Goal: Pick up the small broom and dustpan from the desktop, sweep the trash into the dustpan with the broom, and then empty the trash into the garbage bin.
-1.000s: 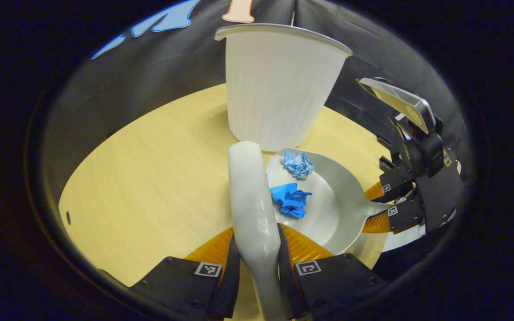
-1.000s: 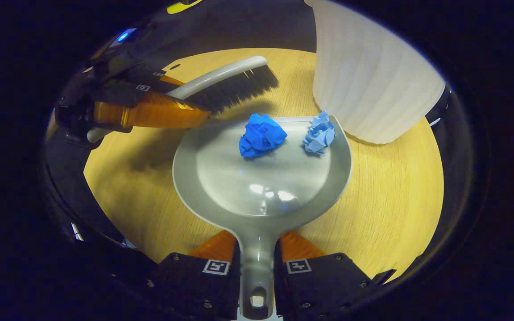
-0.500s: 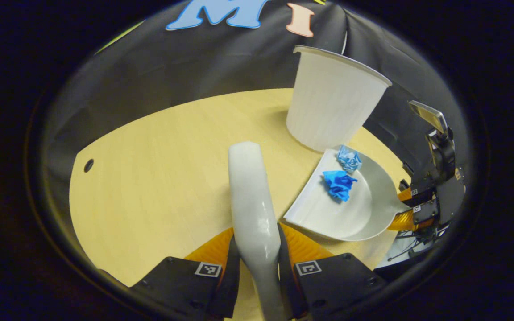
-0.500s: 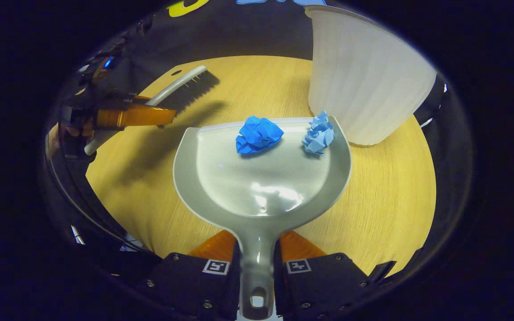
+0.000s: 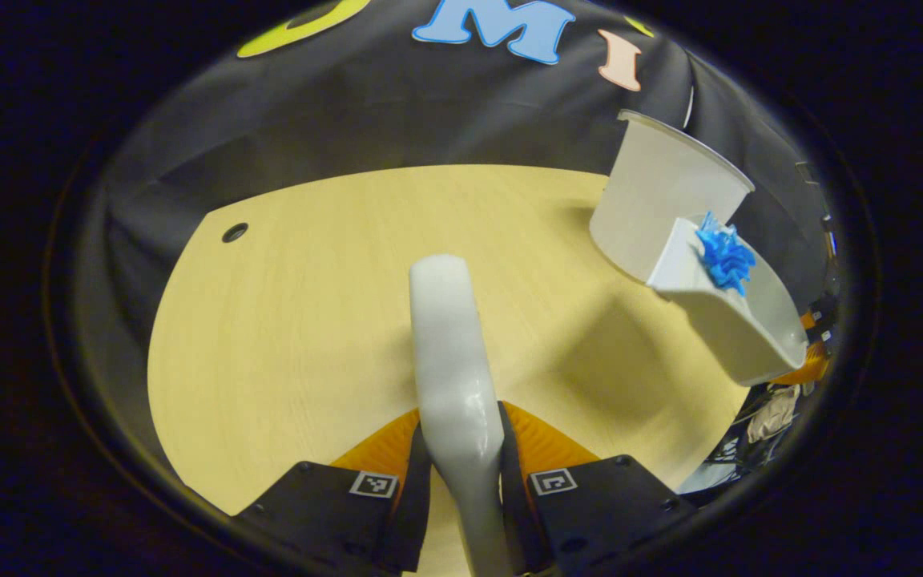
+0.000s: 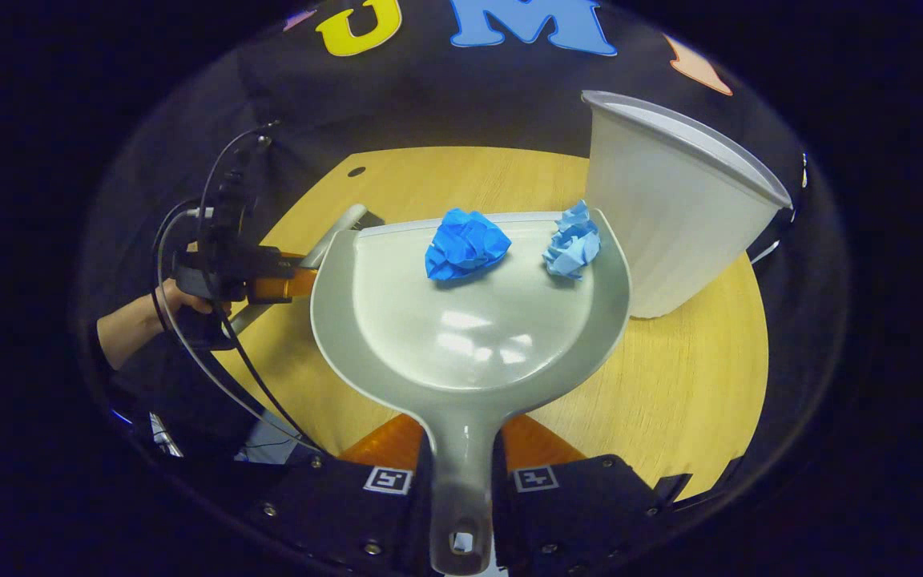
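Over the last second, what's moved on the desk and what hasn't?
The right gripper has lifted the dustpan off the desk toward the white bin. The left gripper has drawn the broom back, away from the dustpan. Unchanged: both grippers stay shut on their handles, the two blue paper balls still lie near the dustpan's front edge, and the bin stands upright.

I see a pale wood table [image 5: 309,320] with a cable hole [image 5: 234,232] at ten o'clock, black cloth wall [image 5: 365,104] behind at twelve, lit from above.
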The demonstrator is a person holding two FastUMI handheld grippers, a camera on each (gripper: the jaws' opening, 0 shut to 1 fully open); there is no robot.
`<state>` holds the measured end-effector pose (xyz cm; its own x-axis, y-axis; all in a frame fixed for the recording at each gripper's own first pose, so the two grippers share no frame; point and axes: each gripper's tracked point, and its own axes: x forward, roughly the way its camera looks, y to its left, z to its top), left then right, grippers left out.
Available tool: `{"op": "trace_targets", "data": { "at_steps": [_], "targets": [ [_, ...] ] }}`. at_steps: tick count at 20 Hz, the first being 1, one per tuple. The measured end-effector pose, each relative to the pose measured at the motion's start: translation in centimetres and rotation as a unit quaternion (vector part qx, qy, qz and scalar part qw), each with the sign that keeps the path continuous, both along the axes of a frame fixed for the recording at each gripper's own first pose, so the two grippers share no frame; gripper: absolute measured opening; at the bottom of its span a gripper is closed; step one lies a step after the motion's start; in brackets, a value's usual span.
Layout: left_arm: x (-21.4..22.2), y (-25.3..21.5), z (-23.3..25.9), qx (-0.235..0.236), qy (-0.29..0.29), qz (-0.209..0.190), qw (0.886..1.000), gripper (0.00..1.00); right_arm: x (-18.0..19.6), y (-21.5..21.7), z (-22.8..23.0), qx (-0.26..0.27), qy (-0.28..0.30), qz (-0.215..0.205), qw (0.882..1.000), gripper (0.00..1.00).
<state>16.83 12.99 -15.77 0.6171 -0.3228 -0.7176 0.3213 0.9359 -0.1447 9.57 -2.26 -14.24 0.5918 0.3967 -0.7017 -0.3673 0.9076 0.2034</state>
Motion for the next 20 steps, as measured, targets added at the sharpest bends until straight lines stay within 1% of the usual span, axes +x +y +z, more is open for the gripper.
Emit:
{"op": "trace_targets", "data": {
  "at_steps": [1, 3, 4, 5, 6, 7, 9, 11, 14, 16, 18, 20],
  "targets": [
    [-0.2, 1.5, 0.1, 0.003, 0.001, 0.006, 1.0, 0.45, 0.3, -0.1, 0.6, 0.01, -0.002, 0.006, 1.0, 0.31],
    [-0.5, 2.7, 0.3, 0.0, 0.005, 0.02, 1.0, 0.43, 1.3, -0.6, 3.0, 0.039, -0.006, 0.012, 0.999, 0.31],
    [-0.9, 3.2, 0.9, -0.006, 0.009, 0.025, 1.0, 0.48, 1.5, -1.1, 4.3, 0.056, -0.008, 0.013, 0.998, 0.31],
    [-1.3, 4.0, 1.3, -0.01, 0.011, 0.03, 0.999, 0.48, 1.0, -0.8, 4.1, 0.073, -0.013, 0.013, 0.997, 0.31],
    [-1.8, 4.7, 1.7, -0.014, 0.011, 0.035, 0.999, 0.46, 1.6, -1.0, 4.3, 0.087, -0.017, 0.012, 0.996, 0.31],
    [-2.2, 5.5, 2.1, -0.016, 0.012, 0.039, 0.999, 0.46, 1.2, -1.1, 3.4, 0.099, -0.022, 0.008, 0.995, 0.31],
    [-3.4, 6.7, 2.6, -0.014, 0.012, 0.046, 0.999, 0.45, 1.2, -0.4, 3.1, 0.131, -0.027, -0.01, 0.991, 0.31],
    [-4.3, 6.7, 3.4, -0.012, 0.009, 0.051, 0.999, 0.45, 1.5, -0.2, 4.0, 0.178, -0.028, -0.037, 0.983, 0.31],
    [-4.7, 5.9, 3.9, -0.01, 0.01, 0.057, 0.998, 0.44, 1.9, -0.8, 5.1, 0.242, -0.033, -0.086, 0.966, 0.31],
    [-5.1, 6.0, 3.8, -0.009, 0.015, 0.06, 0.998, 0.44, 2.5, -0.8, 5.9, 0.282, -0.031, -0.121, 0.951, 0.31],
    [-5.4, 6.2, 3.9, -0.007, 0.018, 0.061, 0.998, 0.44, 3.0, -1.0, 6.8, 0.329, -0.028, -0.152, 0.932, 0.31],
    [-5.6, 6.2, 4.0, -0.001, 0.021, 0.062, 0.998, 0.43, 3.2, -0.8, 7.2, 0.382, -0.023, -0.178, 0.906, 0.31]
  ]
}}
